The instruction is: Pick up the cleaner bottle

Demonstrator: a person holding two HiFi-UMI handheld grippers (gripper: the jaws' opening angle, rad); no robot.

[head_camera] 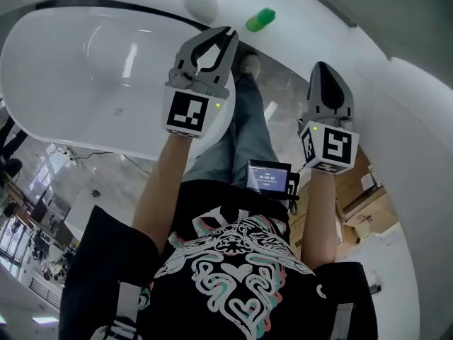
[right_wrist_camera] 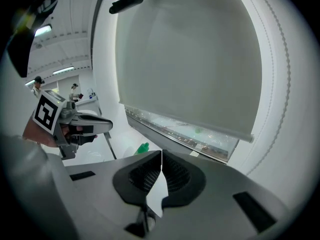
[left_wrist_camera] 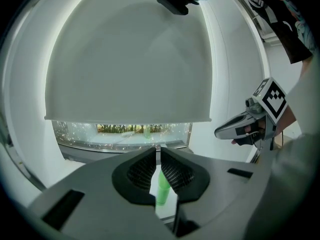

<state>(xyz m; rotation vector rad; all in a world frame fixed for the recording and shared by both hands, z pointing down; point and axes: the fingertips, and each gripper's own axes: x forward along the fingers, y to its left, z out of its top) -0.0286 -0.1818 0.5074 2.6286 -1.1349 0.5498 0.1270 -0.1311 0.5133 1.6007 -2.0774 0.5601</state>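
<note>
The cleaner bottle (head_camera: 260, 19), green, rests on the white ledge (head_camera: 297, 28) past the bathtub (head_camera: 85, 144), touched by neither tool and well apart from both; it shows small just beyond the left gripper's tips, so that tool seems lined up on it. The left gripper (head_camera: 221, 35) has its jaws pressed together on nothing; the right gripper (head_camera: 324, 69) likewise. Both forearms reach forward side by side, the tools tilted downward; the jaws must spread before any grasp.

Bright even white light; glare streaks on bathtub (head_camera: 71, 69); strong fisheye bending; dark vignetted corners.
</note>
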